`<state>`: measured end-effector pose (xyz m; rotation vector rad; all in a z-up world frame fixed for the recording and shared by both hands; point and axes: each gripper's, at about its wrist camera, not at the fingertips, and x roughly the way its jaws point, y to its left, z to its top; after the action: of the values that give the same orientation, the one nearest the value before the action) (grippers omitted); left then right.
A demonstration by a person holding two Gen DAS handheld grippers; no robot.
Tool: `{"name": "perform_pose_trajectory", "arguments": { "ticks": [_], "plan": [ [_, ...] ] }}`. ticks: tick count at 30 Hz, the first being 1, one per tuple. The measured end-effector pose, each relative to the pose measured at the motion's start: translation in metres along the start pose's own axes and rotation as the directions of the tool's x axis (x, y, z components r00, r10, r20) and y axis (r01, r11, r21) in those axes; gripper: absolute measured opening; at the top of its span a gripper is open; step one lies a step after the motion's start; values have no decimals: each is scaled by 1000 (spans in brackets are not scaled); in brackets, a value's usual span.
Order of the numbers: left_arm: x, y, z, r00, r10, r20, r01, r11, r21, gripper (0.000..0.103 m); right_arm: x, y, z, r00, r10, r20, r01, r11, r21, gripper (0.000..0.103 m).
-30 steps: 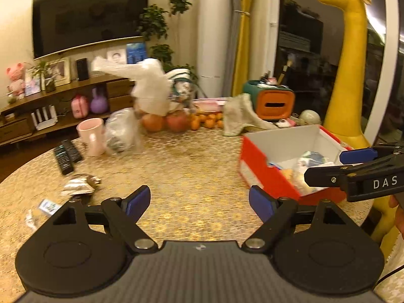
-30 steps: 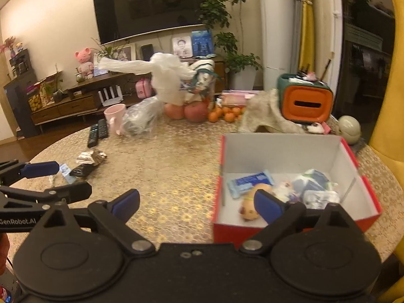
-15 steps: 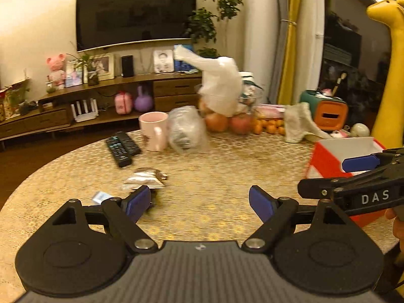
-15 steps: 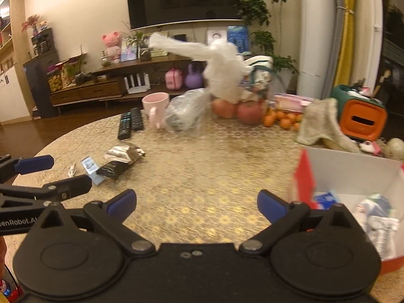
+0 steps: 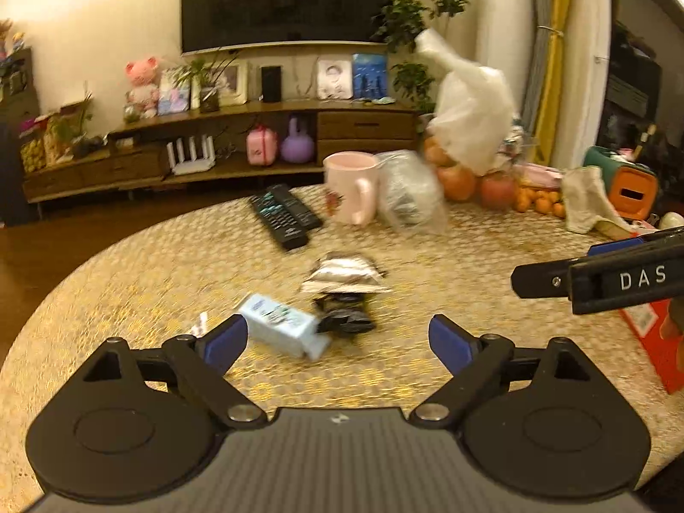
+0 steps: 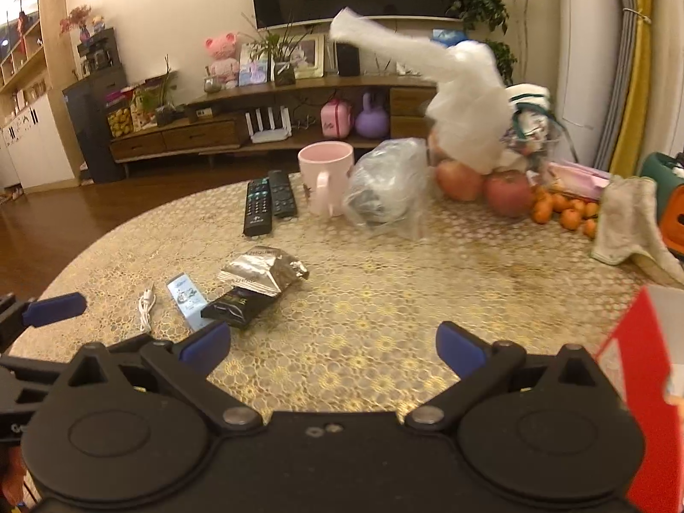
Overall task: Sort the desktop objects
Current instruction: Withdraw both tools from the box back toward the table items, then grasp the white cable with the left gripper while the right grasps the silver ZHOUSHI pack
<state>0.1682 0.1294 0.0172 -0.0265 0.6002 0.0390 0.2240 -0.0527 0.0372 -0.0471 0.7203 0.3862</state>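
A pale blue packet (image 6: pixel 187 300), a black wrapper (image 6: pixel 237 304) and a silver pouch (image 6: pixel 261 272) are lying flat together, touching, near the red box (image 6: pixel 645 367).

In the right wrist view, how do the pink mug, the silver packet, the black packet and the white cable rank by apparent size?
Largest to smallest:
1. pink mug
2. silver packet
3. black packet
4. white cable

The two packets look similar in size, and the black one lies nearer the camera, so their order is unsure.

The desk (image 6: pixel 384 299) wore gold lace-patterned cloth. Beside the glossy pink mug (image 6: pixel 325 179) lay a crinkled clear plastic bag (image 6: pixel 384 188); nearer, a shiny foil packet (image 6: pixel 263 271) and matt black remotes (image 6: pixel 267 201).
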Motion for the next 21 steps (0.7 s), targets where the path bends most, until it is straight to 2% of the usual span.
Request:
{"name": "perform_pose_trajectory", "arguments": {
  "ticks": [9, 21],
  "plan": [
    [43, 51, -10, 997, 70, -36, -71, 996, -50, 92, 61, 31, 16, 998, -50, -26, 48, 998, -47, 102],
    [78, 90, -16, 989, 138, -53, -142, 988, -67, 92, 116, 67, 43, 998, -63, -11, 62, 996, -69, 101]
  ]
}}
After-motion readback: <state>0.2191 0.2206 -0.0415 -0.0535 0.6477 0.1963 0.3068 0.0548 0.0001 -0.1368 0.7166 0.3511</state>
